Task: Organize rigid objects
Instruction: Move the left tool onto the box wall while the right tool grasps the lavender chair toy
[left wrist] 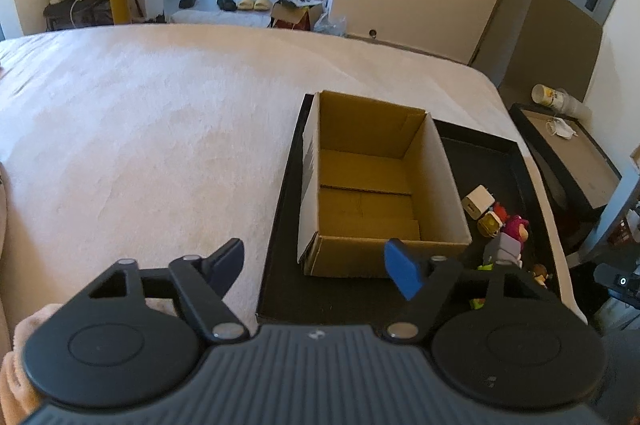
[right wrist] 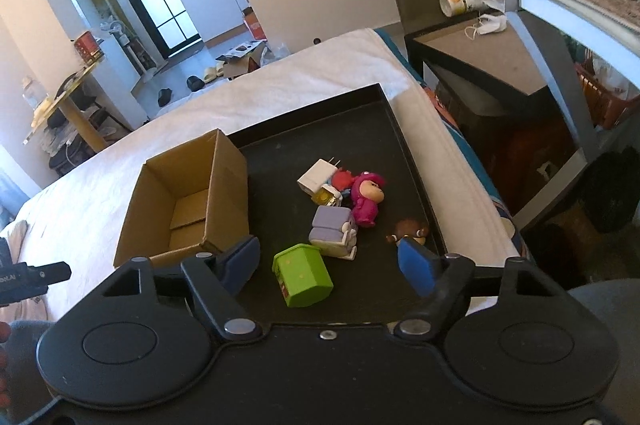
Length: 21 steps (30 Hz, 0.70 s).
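An open, empty cardboard box (left wrist: 372, 181) stands on the left half of a black tray (left wrist: 280, 289) on the bed. My left gripper (left wrist: 316, 257) hovers open before the box's near wall, nothing between its fingers. In the right wrist view the box (right wrist: 188, 201) sits left of a cluster of small toys on the tray (right wrist: 320, 129): a white charger (right wrist: 316, 177), a pink figure (right wrist: 366, 199), a purple-and-white toy (right wrist: 334, 231), a brown figure (right wrist: 410, 231). A green block toy (right wrist: 304, 275) lies between the fingers of my right gripper (right wrist: 328, 253), which is open with its pads clear of it.
The tray rests near the right edge of a white-covered bed (left wrist: 140, 125). Beyond that edge stands a black side table (right wrist: 480, 57) with a tipped cup (right wrist: 460, 3) and a face mask (right wrist: 490, 25). A grey shelf frame (right wrist: 560, 73) rises at the right.
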{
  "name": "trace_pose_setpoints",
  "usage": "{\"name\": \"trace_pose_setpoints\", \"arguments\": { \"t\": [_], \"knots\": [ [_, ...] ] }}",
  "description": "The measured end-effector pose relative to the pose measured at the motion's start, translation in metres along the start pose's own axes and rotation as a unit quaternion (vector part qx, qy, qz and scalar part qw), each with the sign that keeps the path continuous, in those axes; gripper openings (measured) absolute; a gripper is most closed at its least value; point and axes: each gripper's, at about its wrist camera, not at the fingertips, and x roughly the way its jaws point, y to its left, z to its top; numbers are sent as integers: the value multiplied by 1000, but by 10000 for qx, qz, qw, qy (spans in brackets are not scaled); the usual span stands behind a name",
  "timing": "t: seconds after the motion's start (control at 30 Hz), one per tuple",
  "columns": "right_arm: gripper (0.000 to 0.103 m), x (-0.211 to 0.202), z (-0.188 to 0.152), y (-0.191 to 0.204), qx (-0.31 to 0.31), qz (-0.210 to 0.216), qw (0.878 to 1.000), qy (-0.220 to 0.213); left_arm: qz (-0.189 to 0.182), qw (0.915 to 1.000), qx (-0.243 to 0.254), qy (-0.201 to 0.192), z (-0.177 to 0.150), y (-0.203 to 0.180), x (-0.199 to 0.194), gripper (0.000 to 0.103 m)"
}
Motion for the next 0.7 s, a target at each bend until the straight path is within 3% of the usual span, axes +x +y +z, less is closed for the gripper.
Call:
{"name": "trace_pose_setpoints", "arguments": {
  "t": [0.3,0.7],
  "knots": [
    [72,29,12,-2,173,38,9994,292,48,9993,-114,364,17,-3,30,58],
    [68,77,29,5,72,-77,9968,793,420,9954,-252,825,34,-8,75,49]
  ]
}}
